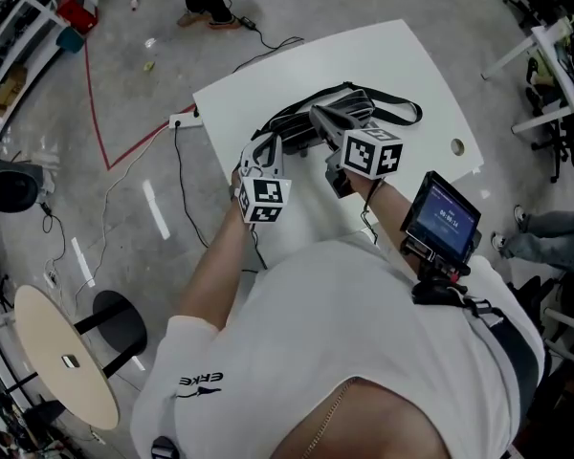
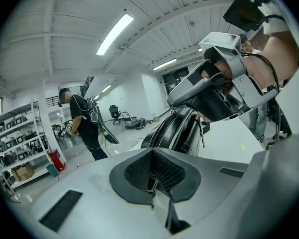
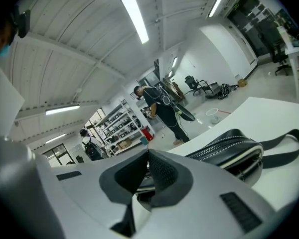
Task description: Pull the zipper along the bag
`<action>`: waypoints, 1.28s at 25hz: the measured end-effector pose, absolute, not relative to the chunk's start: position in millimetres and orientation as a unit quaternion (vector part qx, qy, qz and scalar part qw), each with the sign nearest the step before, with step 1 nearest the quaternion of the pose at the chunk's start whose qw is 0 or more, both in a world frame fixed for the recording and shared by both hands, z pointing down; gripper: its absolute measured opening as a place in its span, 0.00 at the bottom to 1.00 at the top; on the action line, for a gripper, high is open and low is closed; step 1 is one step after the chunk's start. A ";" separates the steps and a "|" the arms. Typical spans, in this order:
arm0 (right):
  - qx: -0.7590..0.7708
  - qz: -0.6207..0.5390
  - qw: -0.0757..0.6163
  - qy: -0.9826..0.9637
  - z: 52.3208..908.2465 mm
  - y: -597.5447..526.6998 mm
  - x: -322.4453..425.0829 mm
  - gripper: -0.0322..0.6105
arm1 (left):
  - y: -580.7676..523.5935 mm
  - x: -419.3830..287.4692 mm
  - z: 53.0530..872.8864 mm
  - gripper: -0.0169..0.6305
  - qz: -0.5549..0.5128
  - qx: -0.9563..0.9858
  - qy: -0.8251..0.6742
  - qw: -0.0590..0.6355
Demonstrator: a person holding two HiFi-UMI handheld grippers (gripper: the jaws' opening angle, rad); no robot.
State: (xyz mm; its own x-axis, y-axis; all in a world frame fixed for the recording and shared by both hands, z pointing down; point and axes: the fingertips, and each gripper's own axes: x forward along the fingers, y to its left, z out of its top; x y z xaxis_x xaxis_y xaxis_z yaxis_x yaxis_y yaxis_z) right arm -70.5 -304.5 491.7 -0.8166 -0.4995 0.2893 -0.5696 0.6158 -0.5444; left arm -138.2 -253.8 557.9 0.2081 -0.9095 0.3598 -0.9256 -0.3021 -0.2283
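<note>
A person in a white shirt stands at a white table [image 1: 402,75] holding a gripper in each hand. A black bag [image 1: 297,122] lies on the table at the person's 12 o'clock, its strap trailing off towards 2 o'clock.

The left gripper [image 2: 152,157] sits at the bag's 8 o'clock end. Its pads are pressed together on a small metal loop, which looks like the zipper pull [image 2: 152,183]. The zipper track [image 2: 162,128] runs away from it along the top of the bag.

The right gripper [image 3: 147,156] comes in at the bag's 5 o'clock side. Its pads are also closed, apparently pinching the bag's near edge, though how much fabric they have cannot be seen.

The step in hand appears to be the start of the pull. To do it well, the left gripper should probably draw the loop straight along the track, low and in line with the teeth. The right gripper should meanwhile hold the bag taut against that pull. A soft bag is likely to bunch or slide on the smooth tabletop if the anchor slips
</note>
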 end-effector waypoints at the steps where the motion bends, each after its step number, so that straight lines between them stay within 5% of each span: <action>1: 0.297 0.320 0.057 -0.898 492.1 -303.3 -72.1 0.07 | -254.2 -136.7 558.0 0.03 0.217 0.777 -0.590 0.018; 32: 0.323 0.278 0.103 -0.899 492.4 -297.7 -97.4 0.07 | -242.0 -128.2 583.2 0.05 0.246 0.828 -0.504 0.016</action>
State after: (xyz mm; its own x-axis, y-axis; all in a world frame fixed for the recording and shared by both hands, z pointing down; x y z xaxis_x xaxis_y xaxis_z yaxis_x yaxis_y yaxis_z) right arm -97.4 -297.7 492.4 -0.7705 -0.5229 0.3645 -0.6374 0.6366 -0.4342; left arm -128.2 -242.0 583.2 0.3711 -0.8265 0.4234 -0.8427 -0.4913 -0.2204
